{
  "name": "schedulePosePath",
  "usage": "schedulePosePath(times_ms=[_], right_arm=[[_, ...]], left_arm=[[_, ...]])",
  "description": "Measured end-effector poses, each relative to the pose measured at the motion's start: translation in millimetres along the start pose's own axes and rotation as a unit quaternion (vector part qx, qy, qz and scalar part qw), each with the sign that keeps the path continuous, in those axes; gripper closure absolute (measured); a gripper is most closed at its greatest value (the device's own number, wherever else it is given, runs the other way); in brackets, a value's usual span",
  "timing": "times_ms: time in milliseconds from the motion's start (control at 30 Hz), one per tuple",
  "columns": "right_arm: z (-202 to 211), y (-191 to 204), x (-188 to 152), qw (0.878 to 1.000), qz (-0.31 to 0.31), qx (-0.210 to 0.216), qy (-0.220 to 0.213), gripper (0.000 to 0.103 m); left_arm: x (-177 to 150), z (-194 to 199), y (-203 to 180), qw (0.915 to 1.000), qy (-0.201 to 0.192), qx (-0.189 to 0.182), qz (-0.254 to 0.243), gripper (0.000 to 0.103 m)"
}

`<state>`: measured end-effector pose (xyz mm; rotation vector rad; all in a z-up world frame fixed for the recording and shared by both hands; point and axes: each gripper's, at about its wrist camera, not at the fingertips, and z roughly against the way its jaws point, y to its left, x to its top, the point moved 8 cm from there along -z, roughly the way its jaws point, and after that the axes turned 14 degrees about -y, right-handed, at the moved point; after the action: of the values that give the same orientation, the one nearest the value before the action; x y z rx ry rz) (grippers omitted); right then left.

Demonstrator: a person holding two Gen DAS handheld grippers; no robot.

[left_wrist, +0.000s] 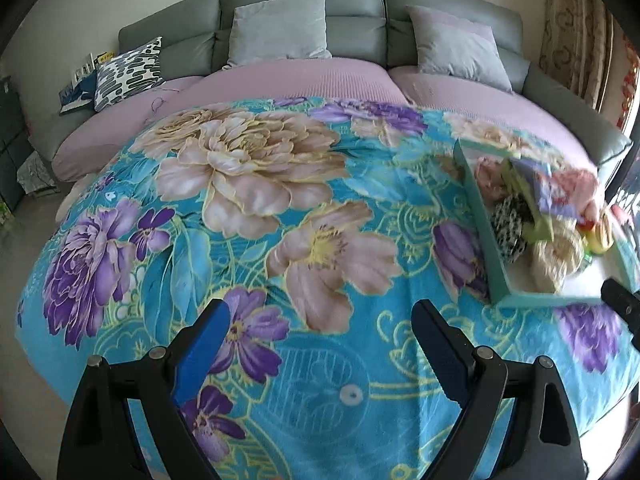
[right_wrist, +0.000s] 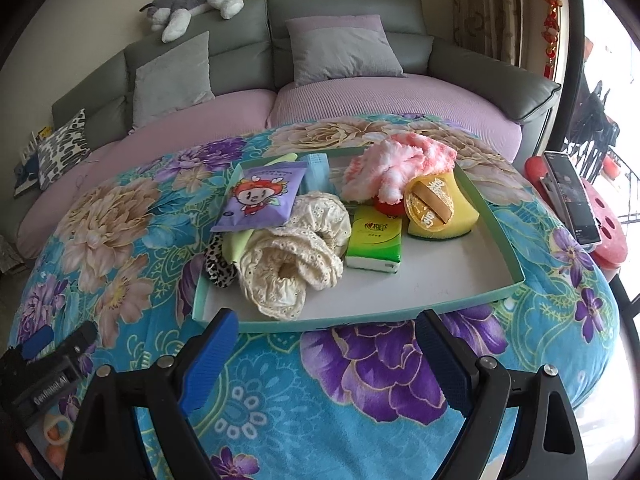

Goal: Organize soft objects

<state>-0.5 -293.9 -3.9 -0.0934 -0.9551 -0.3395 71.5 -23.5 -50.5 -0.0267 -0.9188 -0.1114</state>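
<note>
A shallow teal-rimmed tray (right_wrist: 460, 306) lies on the blue flowered blanket (right_wrist: 320, 408). In it are cream lace cloths (right_wrist: 296, 256), a pink and white fluffy cloth (right_wrist: 396, 170), a purple cartoon packet (right_wrist: 260, 196), a green tissue pack (right_wrist: 374, 240), a yellow sponge (right_wrist: 440, 208) and a leopard-print scrunchie (right_wrist: 218, 268). My right gripper (right_wrist: 324, 356) is open, just short of the tray's near rim, with nothing between its fingers. My left gripper (left_wrist: 320, 344) stands open and empty over bare blanket (left_wrist: 248, 216), with the tray (left_wrist: 486, 236) off to its right. The left gripper's body (right_wrist: 48, 364) shows at lower left in the right wrist view.
A grey sofa (right_wrist: 344, 12) with a lilac seat cover (left_wrist: 304, 78) runs behind the blanket, bearing grey cushions (left_wrist: 280, 26) and a patterned cushion (left_wrist: 128, 72). A plush husky (right_wrist: 196, 0) lies on the backrest. At right a phone (right_wrist: 572, 196) rests on a red stool (right_wrist: 608, 220).
</note>
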Motion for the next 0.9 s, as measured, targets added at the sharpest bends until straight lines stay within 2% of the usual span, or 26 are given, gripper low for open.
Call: schedulePosePath(times_ms=[100,267,600,900], right_arm=[[1.0,2.9,-4.0,1.000,-0.003,0.000,-0.004,0.011],[0.9,2.7,-12.1,1.000,-0.003,-0.013,-0.011,0.011],[4.0,14.3,-11.2,0.999,0.028,-0.014,-0.030,0.011],[4.6,10.5,-10.5,0.999,0.020,-0.019,-0.031,0.011]], left_arm=[[-7.1,2.5,-1.9,1.0000,0.003,0.004,-0.004,0.011],[-5.3,7.8,1.5,0.9998,-0.013,0.017,-0.003,0.011],[-7.1,6.8,3.9,0.9997,-0.011,0.023,-0.003,0.011],[-6.2,8.2,2.4,0.9996,-0.016,0.022,-0.005,0.011]])
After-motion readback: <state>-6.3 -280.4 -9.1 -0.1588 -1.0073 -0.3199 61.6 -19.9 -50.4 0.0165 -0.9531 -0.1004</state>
